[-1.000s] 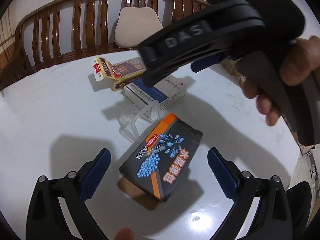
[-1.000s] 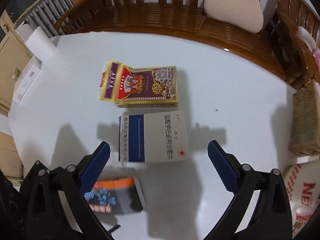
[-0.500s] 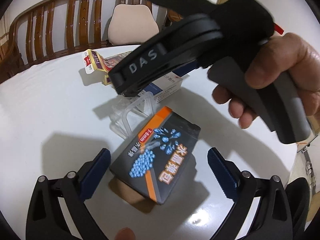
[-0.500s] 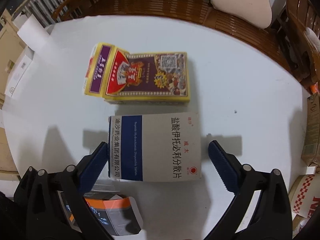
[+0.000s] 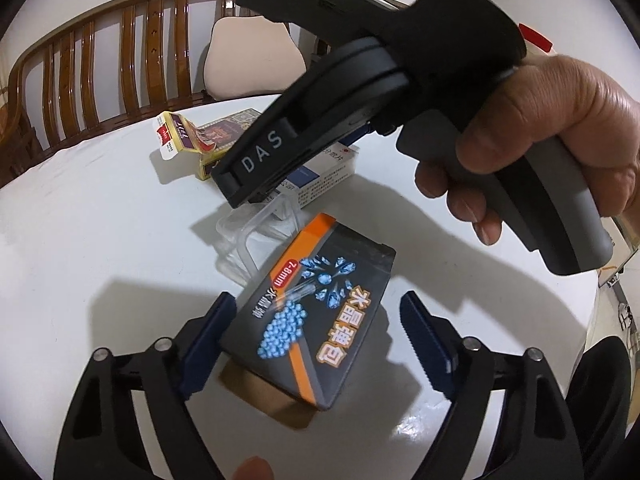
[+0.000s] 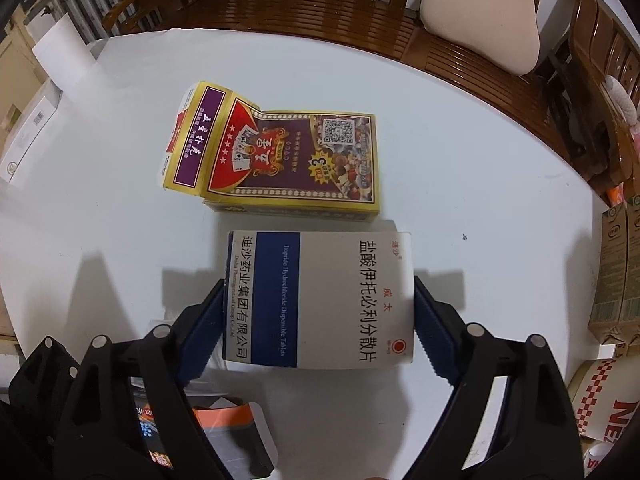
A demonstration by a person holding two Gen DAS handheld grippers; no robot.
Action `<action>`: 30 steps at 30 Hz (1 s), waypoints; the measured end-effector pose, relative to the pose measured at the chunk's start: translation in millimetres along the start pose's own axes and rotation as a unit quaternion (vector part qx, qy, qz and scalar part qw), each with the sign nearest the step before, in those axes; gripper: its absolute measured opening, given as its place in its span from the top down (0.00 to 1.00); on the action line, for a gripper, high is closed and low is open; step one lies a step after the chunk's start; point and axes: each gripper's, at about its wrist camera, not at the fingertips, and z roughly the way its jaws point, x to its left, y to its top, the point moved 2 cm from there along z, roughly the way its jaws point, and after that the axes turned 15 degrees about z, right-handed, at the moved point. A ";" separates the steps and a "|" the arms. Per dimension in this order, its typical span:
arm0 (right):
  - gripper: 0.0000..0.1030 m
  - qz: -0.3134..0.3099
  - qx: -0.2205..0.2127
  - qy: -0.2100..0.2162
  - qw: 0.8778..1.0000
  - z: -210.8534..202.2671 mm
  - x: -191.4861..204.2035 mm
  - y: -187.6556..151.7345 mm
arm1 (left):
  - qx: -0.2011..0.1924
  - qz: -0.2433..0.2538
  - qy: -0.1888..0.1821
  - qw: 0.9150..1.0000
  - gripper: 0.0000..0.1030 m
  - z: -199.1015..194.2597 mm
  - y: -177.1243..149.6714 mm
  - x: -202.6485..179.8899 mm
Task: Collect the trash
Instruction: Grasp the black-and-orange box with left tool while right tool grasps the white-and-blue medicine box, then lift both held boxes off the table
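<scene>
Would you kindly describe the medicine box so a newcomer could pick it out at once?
On the white table by the wooden bench, find the yellow playing-card box. Just nearer lies the medicine box: flat, pale, with one dark blue band, unlike its colourful neighbours.

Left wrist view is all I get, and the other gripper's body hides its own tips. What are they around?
Observer: The right gripper straddles the white-and-blue medicine box, one pad at each side. Its jaws have just been closing; I cannot tell whether they press yet.
Operator: Anything more to collect past it?
Observer: The playing-card box lies just beyond, flap open, with a narrow strip of the white table between the two.
Operator: And off the table?
Observer: A white roll, seemingly paper, stands past the table's far left edge.
</scene>
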 end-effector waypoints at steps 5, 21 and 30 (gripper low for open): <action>0.19 0.000 -0.004 0.000 1.000 1.4 1.1 -0.5 | 0.002 0.008 0.012 1.000 0.34 0.2 0.2 -0.1; 0.21 0.019 -0.016 -0.001 1.000 -1.9 -3.4 0.9 | -0.006 -0.012 0.013 1.000 0.50 -12.1 -1.5 2.6; 0.21 0.028 -0.029 0.012 0.999 -23.1 -6.1 -1.3 | -0.011 -0.012 0.017 1.000 0.50 -26.9 0.8 0.4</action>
